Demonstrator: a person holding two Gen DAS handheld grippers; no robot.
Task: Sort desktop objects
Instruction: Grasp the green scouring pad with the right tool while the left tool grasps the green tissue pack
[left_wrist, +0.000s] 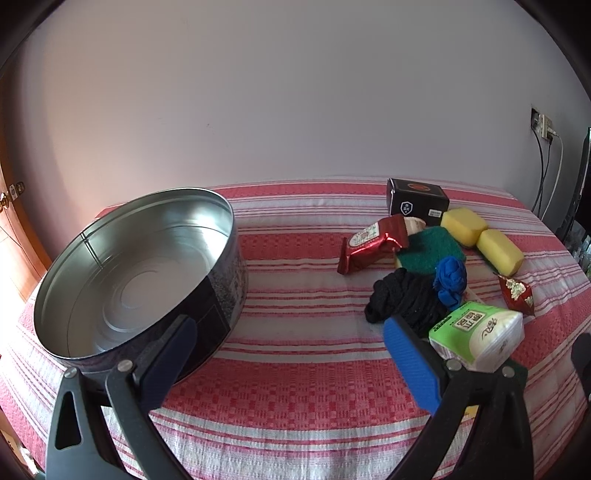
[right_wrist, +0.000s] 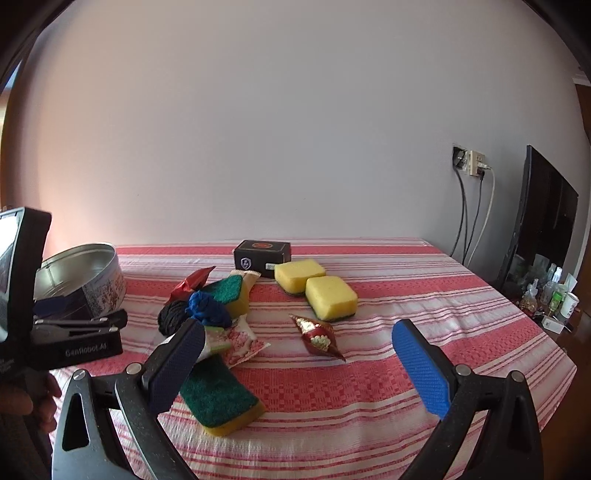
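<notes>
An empty round metal tin (left_wrist: 136, 273) stands at the left of the striped cloth; it also shows as the tin (right_wrist: 85, 280) in the right wrist view. A pile lies to its right: red snack packet (left_wrist: 373, 245), green-faced sponge (left_wrist: 430, 251), two yellow sponges (left_wrist: 482, 236), black cloth (left_wrist: 406, 301), blue cloth (left_wrist: 450, 280), tissue pack (left_wrist: 480, 334), black box (left_wrist: 417, 201). My left gripper (left_wrist: 291, 332) is open, between tin and pile. My right gripper (right_wrist: 301, 339) is open over the red-gold candy (right_wrist: 319, 336); a second green sponge (right_wrist: 218, 398) lies by its left finger.
The red-and-white striped tablecloth (right_wrist: 424, 295) covers the table up to a plain wall. A wall socket with cables (right_wrist: 474, 166), a dark screen (right_wrist: 543, 218) and small bottles (right_wrist: 554, 291) sit off the right edge. A wooden door (left_wrist: 11, 236) is at far left.
</notes>
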